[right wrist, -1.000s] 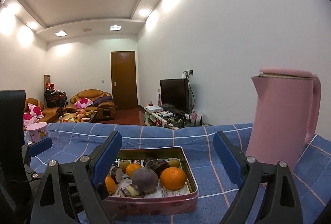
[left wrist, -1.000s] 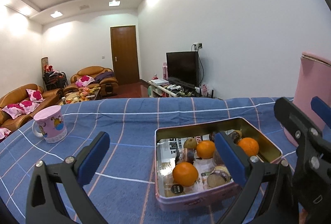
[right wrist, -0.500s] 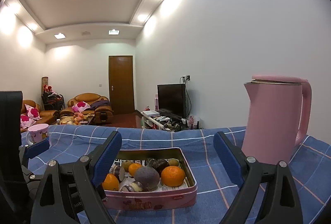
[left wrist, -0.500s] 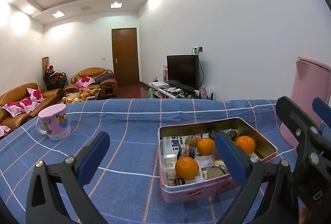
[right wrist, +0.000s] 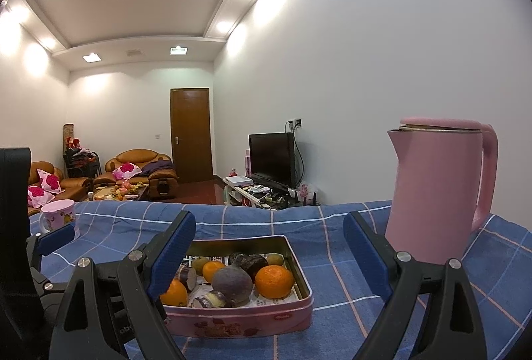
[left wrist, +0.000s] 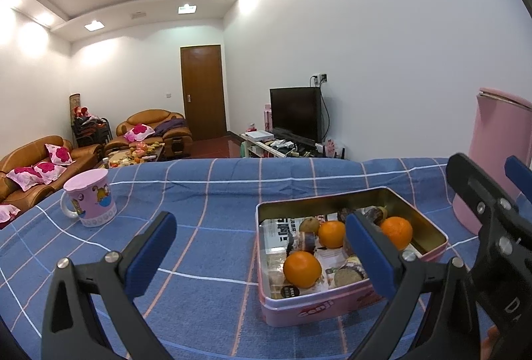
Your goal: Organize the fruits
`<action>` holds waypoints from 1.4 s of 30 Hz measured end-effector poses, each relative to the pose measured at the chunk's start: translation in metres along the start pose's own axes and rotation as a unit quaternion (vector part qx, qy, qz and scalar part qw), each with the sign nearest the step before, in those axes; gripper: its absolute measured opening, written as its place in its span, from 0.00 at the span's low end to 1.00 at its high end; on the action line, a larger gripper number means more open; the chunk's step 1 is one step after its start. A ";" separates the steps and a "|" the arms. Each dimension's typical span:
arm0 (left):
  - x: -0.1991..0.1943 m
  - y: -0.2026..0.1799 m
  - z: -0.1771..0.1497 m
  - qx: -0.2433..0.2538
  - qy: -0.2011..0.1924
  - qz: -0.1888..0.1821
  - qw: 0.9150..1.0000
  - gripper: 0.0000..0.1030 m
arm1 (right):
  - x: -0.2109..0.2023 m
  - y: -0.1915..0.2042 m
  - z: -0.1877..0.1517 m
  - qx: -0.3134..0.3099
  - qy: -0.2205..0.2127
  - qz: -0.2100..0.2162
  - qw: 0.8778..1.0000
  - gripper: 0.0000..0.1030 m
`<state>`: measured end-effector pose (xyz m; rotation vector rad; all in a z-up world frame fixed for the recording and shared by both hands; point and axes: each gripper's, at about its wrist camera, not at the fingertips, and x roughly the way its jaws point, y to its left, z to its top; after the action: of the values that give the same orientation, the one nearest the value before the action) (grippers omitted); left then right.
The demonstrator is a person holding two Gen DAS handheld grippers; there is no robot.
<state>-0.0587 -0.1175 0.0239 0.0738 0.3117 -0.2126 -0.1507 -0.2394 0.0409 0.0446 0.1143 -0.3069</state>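
Note:
A pink tin box (left wrist: 332, 310) stands on the blue checked cloth, also in the right wrist view (right wrist: 252, 316). It holds three oranges (left wrist: 302, 269) (right wrist: 274, 281), a dark purple fruit (right wrist: 232, 282), small brown-green fruits and cut dark pieces. My left gripper (left wrist: 262, 247) is open and empty, above the cloth at the tin's near left side. My right gripper (right wrist: 269, 250) is open and empty, just in front of the tin. The right gripper also shows at the right edge of the left wrist view (left wrist: 492, 207).
A pink kettle (right wrist: 439, 197) stands right of the tin. A pink cartoon mug (left wrist: 89, 197) stands on the cloth at far left. Beyond the table edge is a living room with sofas, a door and a TV.
Both grippers have drawn back and tilted up a little. The tin and kettle sit lower and slightly farther in both views. Both grippers stay open.

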 end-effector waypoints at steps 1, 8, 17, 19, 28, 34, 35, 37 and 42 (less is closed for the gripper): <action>0.000 0.000 0.000 -0.001 0.001 0.000 1.000 1.00 | -0.001 0.000 0.000 0.001 0.000 0.000 1.000 0.89; 0.002 0.001 0.001 -0.001 0.004 0.002 1.000 1.00 | 0.000 0.000 0.000 0.002 0.001 0.001 1.000 0.89; 0.002 0.002 0.001 -0.001 0.003 0.002 1.000 1.00 | 0.000 -0.002 -0.001 0.003 0.002 0.000 1.000 0.89; 0.002 0.002 0.001 -0.001 0.004 0.002 1.000 1.00 | 0.000 -0.002 -0.001 0.003 0.002 -0.001 1.000 0.89; 0.002 0.002 0.001 0.000 0.006 0.003 1.000 1.00 | 0.001 -0.002 0.000 0.004 0.004 -0.002 1.000 0.89; 0.002 0.002 0.000 0.000 0.006 0.003 1.000 1.00 | 0.001 -0.002 0.000 0.004 0.004 -0.002 1.000 0.89; 0.002 0.002 0.000 0.000 0.006 0.003 1.000 1.00 | 0.001 -0.002 0.000 0.004 0.004 -0.002 1.000 0.89; 0.002 0.002 0.000 0.000 0.006 0.003 1.000 1.00 | 0.001 -0.002 0.000 0.004 0.004 -0.002 1.000 0.89; 0.002 0.002 0.000 0.001 0.006 0.003 1.000 1.00 | 0.001 -0.002 0.000 0.004 0.004 -0.002 1.000 0.89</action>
<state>-0.0565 -0.1158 0.0238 0.0776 0.3237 -0.2058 -0.1507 -0.2419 0.0405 0.0545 0.1214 -0.3122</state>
